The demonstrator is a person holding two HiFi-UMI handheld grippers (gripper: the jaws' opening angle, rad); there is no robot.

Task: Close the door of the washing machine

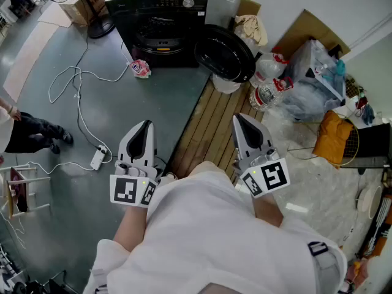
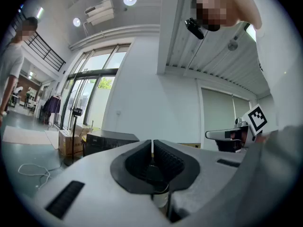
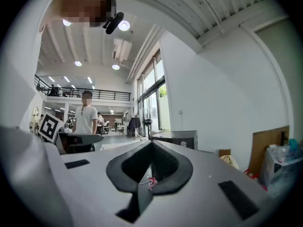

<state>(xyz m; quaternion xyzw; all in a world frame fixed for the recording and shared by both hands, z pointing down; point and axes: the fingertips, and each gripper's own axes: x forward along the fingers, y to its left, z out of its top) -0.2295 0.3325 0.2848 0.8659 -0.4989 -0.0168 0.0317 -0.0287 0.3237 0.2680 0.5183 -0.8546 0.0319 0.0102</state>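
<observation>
Black washing machine [image 1: 160, 26] door [image 1: 224, 52] open; left tool [image 1: 145, 126], right tool [image 1: 238, 119] closed, empty.

the washing machine [image 1: 162, 17] is black all over, and its round door [image 1: 225, 52] is glossy black too. the floor [image 1: 141, 103] is dull grey-green, with a strip of brown wooden slats [image 1: 211, 124] and a white cable [image 1: 78, 100] looping over it. the left gripper [image 1: 146, 124] and right gripper [image 1: 239, 119] are pale grey with black insides, each with a cube [image 1: 125, 190] of black-and-white square markers. the person's shirt [image 1: 208, 225] is white. a bag [image 1: 334, 138] is mustard orange.
</observation>
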